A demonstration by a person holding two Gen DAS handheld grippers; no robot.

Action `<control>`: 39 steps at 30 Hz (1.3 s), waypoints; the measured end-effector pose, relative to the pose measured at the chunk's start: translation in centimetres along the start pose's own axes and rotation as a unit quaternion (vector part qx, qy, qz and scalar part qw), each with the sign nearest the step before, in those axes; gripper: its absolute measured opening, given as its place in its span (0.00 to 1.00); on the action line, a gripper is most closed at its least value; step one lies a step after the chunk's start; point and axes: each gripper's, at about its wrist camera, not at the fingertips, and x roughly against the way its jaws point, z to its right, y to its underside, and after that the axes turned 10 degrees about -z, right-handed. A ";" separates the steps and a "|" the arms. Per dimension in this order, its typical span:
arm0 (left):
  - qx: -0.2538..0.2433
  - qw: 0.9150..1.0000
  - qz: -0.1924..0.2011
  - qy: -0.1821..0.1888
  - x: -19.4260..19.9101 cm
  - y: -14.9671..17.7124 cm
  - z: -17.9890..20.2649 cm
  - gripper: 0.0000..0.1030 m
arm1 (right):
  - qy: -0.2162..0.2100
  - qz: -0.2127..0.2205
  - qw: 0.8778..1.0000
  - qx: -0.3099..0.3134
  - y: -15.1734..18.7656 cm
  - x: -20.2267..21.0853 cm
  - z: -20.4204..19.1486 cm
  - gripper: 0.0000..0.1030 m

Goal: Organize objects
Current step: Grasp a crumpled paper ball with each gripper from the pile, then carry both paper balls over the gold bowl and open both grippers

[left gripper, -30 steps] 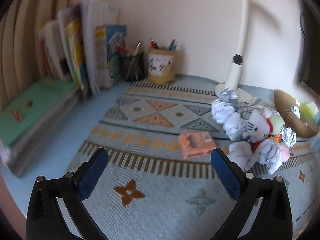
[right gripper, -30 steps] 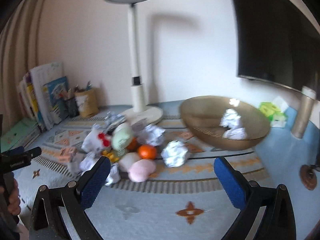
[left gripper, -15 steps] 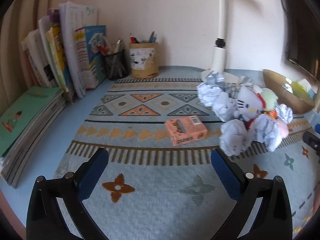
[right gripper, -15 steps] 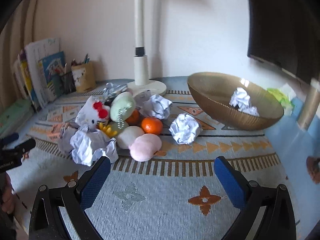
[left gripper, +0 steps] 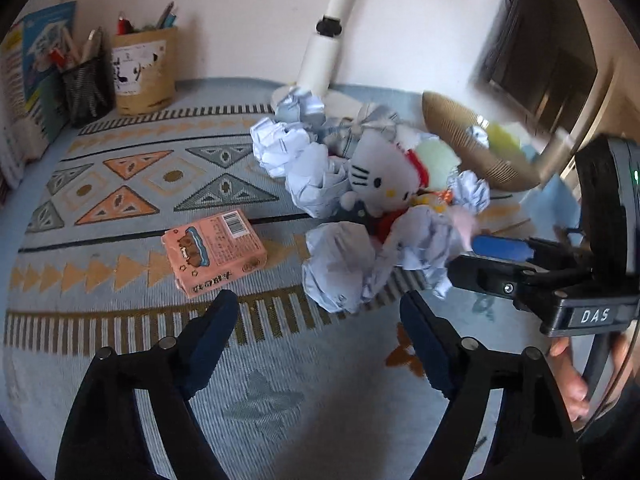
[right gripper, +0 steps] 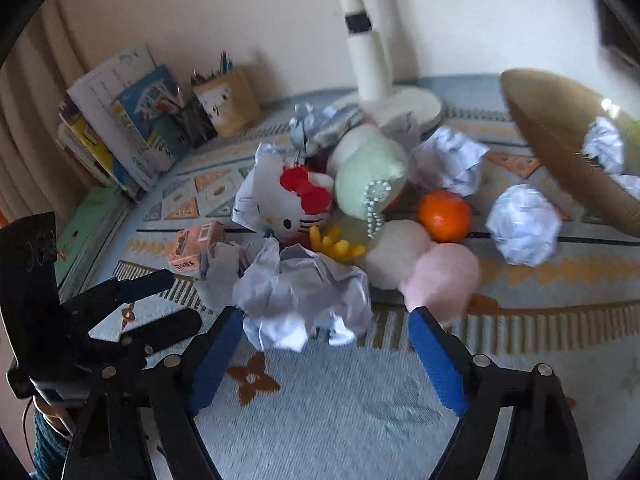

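A pile lies on the patterned mat: a Hello Kitty plush, crumpled paper balls, an orange, a pink soft toy and a green plush. A pink box lies left of the pile. My left gripper is open, just short of the nearest paper ball. My right gripper is open, its jaws at either side of a paper ball; it also shows in the left wrist view.
A woven bowl holding paper balls stands at the right. A white lamp base stands behind the pile. Pen holders and upright books line the back left wall.
Both grippers have moved in close to the pile, from either side. The right gripper now shows in the left wrist view, the left one in the right wrist view.
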 end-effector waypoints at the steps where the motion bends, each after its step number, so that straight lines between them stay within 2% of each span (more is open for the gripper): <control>1: 0.001 1.000 -0.002 0.002 -0.4 -0.4 -0.1 0.79 | -0.017 -0.006 1.000 -0.004 -0.5 -0.4 0.0 0.82; 4: 0.002 1.000 -0.014 0.027 -1.6 -1.7 -0.1 0.77 | -0.031 -0.017 0.999 -0.029 -1.6 -1.6 0.2 0.82; 5: -0.001 0.999 -0.020 0.026 -2.0 -2.0 0.1 0.72 | -0.033 -0.024 0.999 -0.035 -1.7 -2.0 0.4 0.80; 7: -0.012 0.999 -0.037 0.017 -3.0 -2.3 0.7 0.63 | -0.053 -0.030 0.997 -0.043 -1.6 -2.3 1.1 0.65; 8: -0.016 0.999 -0.042 0.015 -3.2 -2.4 1.1 0.58 | -0.066 -0.034 0.996 -0.045 -1.4 -2.5 1.3 0.55; 9: -0.021 0.999 -0.036 0.007 -3.2 -2.4 1.4 0.47 | -0.074 -0.035 0.996 -0.047 -1.2 -2.5 1.6 0.54; 12: -0.019 0.999 -0.025 0.015 -2.5 -2.3 2.0 0.44 | -0.090 -0.019 0.995 -0.045 -0.5 -1.2 2.0 0.52; 14: -0.011 1.000 -0.005 0.014 -0.9 -1.6 2.4 0.44 | -0.102 0.002 0.994 -0.034 0.7 1.0 2.1 0.52; 16: -0.001 1.000 0.021 0.005 1.1 -0.4 2.5 0.44 | -0.092 0.030 0.995 -0.027 2.4 3.8 2.8 0.52; 19: 0.019 0.998 0.062 -0.016 2.9 1.3 2.6 0.44 | -0.023 0.064 0.997 -0.026 4.9 6.9 4.6 0.54; 20: 0.026 0.997 0.070 -0.019 3.0 1.5 2.6 0.44 | 0.002 0.067 0.997 -0.024 5.5 7.2 5.1 0.54; 22: 0.045 0.995 0.085 -0.038 2.8 2.0 2.7 0.44 | 0.081 0.071 0.994 -0.012 6.4 7.4 5.7 0.54; 24: 0.052 0.992 0.090 -0.064 2.2 2.1 3.0 0.44 | 0.114 0.066 0.991 0.004 7.1 7.1 6.2 0.56; 26: 0.049 0.992 0.084 -0.078 1.5 2.1 2.7 0.44 | 0.114 0.060 0.992 0.005 7.6 6.8 7.1 0.62; 28: 0.049 0.992 0.099 -0.058 2.0 2.2 2.3 0.45 | 0.106 0.058 0.993 0.003 8.1 6.5 7.3 0.70; 32: 0.079 0.992 0.086 -0.043 1.7 2.2 1.3 0.45 | 0.089 0.068 0.994 -0.008 9.2 6.9 7.5 0.86; 35: 0.061 0.993 0.086 -0.058 1.5 2.2 2.3 0.45 | 0.068 0.069 0.995 -0.028 9.3 7.1 8.0 0.87; 39: 0.031 0.993 0.082 -0.081 1.3 2.3 3.6 0.46 | 0.066 0.060 0.995 -0.044 9.1 6.8 8.4 0.87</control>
